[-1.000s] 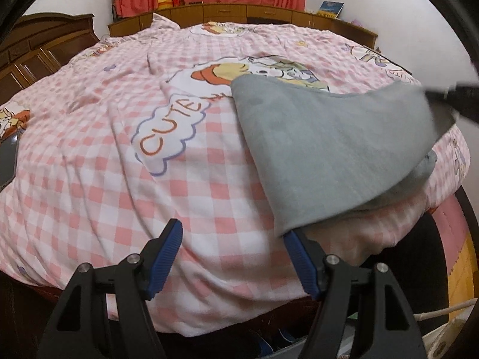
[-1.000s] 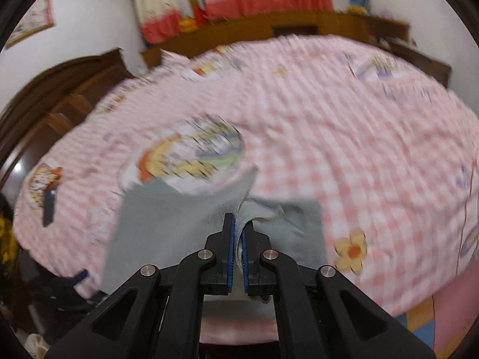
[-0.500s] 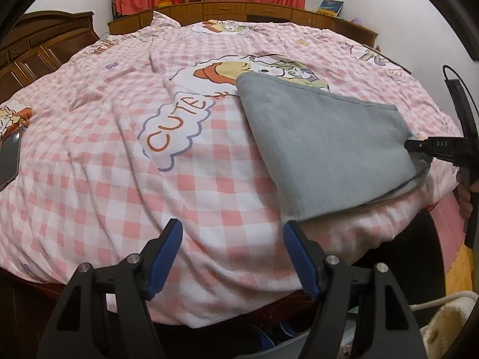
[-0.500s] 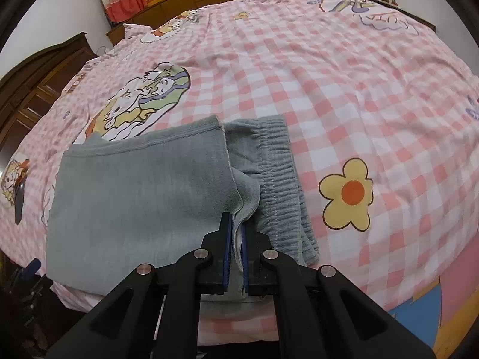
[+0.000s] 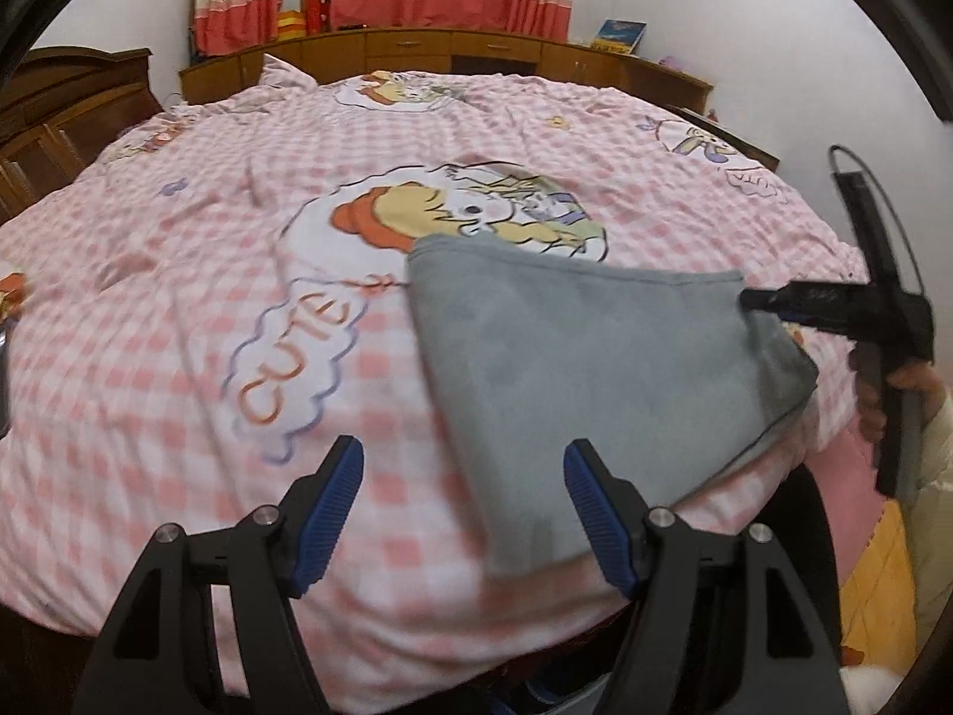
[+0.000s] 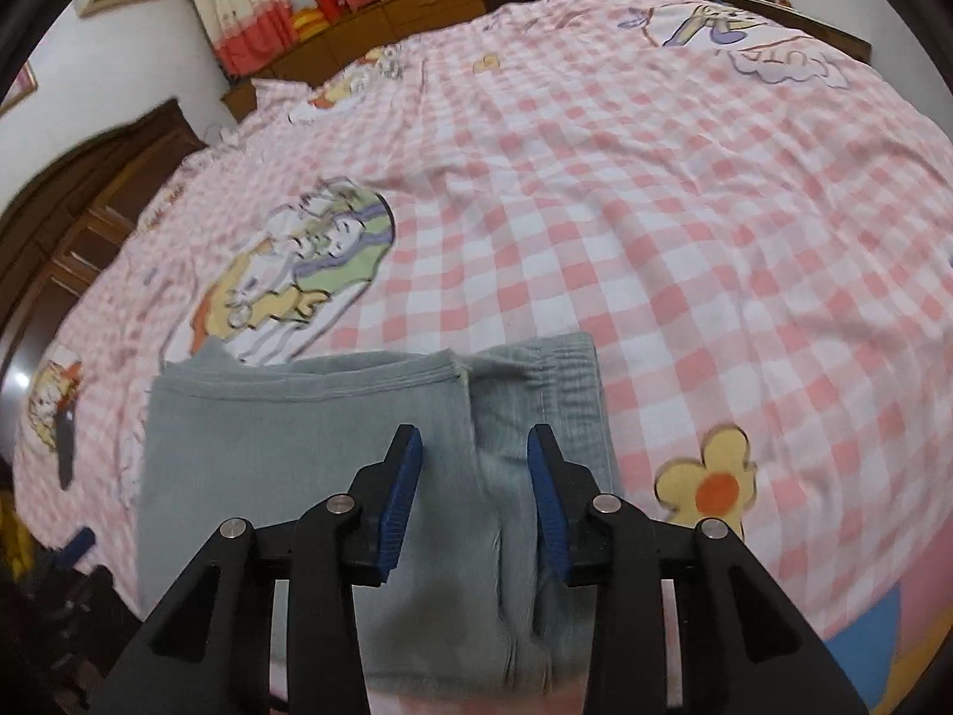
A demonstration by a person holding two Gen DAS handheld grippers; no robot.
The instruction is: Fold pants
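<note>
The grey pants (image 5: pixel 595 369) lie folded over on the pink checked bed cover (image 5: pixel 178 298), near the bed's front edge. In the right wrist view the folded leg end covers most of the pants (image 6: pixel 298 447), and the elastic waistband (image 6: pixel 560 381) shows at the right. My left gripper (image 5: pixel 461 479) is open and empty, just in front of the pants' near left corner. My right gripper (image 6: pixel 473 459) is open and empty, just above the pants by the leg end's edge. It also shows from the side in the left wrist view (image 5: pixel 750 301).
A dark wooden headboard (image 5: pixel 59 95) and wooden cabinets (image 5: pixel 476 53) line the far side, under red and cream curtains. A dark flat object (image 6: pixel 65 447) lies on the cover at the left. A hand (image 5: pixel 911 381) holds the right gripper's handle.
My right gripper laid the folded leg end down onto the pants and opened, letting go of the cloth. My left gripper stayed open and shifted a little.
</note>
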